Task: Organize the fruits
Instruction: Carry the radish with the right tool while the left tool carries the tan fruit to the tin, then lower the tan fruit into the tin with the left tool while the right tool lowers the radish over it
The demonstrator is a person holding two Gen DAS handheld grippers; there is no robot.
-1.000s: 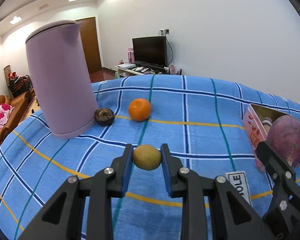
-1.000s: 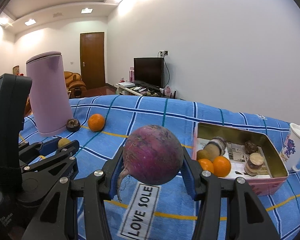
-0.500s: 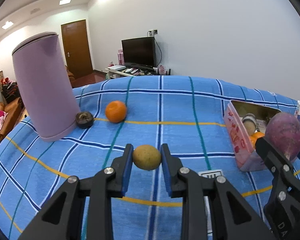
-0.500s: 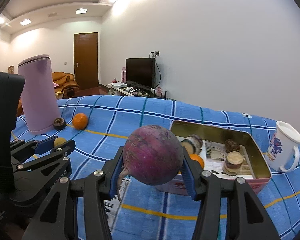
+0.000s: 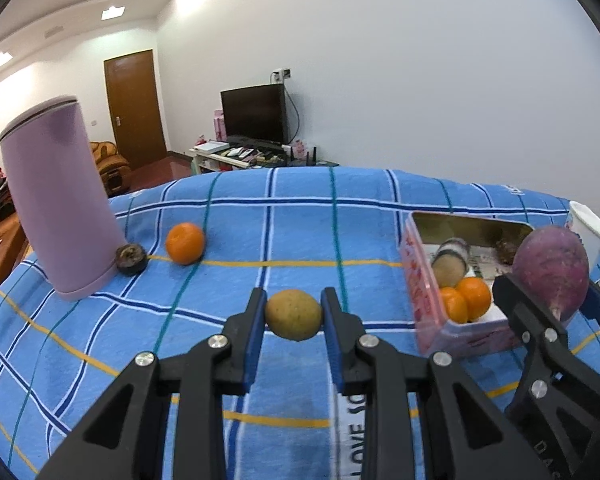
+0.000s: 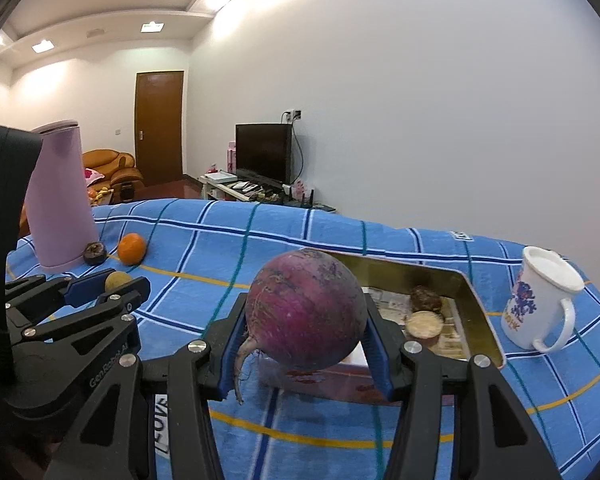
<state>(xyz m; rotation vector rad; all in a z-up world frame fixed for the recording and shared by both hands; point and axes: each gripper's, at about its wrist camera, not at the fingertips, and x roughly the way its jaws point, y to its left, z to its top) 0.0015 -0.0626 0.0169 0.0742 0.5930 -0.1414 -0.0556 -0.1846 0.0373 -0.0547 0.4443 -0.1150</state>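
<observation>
My left gripper is shut on a small yellow-green fruit and holds it above the blue checked cloth. My right gripper is shut on a big purple round root, held just in front of the pink tin box. The tin holds two oranges and several other items. An orange and a dark mangosteen lie on the cloth by the kettle. The right gripper and root show at the right of the left wrist view.
A tall lilac kettle stands at the left. A white mug stands right of the tin. A "LOVE SOLE" label lies on the cloth. A TV and sofa are beyond the table.
Both grippers have moved right toward the tin with their fruits still held. The tin is now closer and the kettle further left.
</observation>
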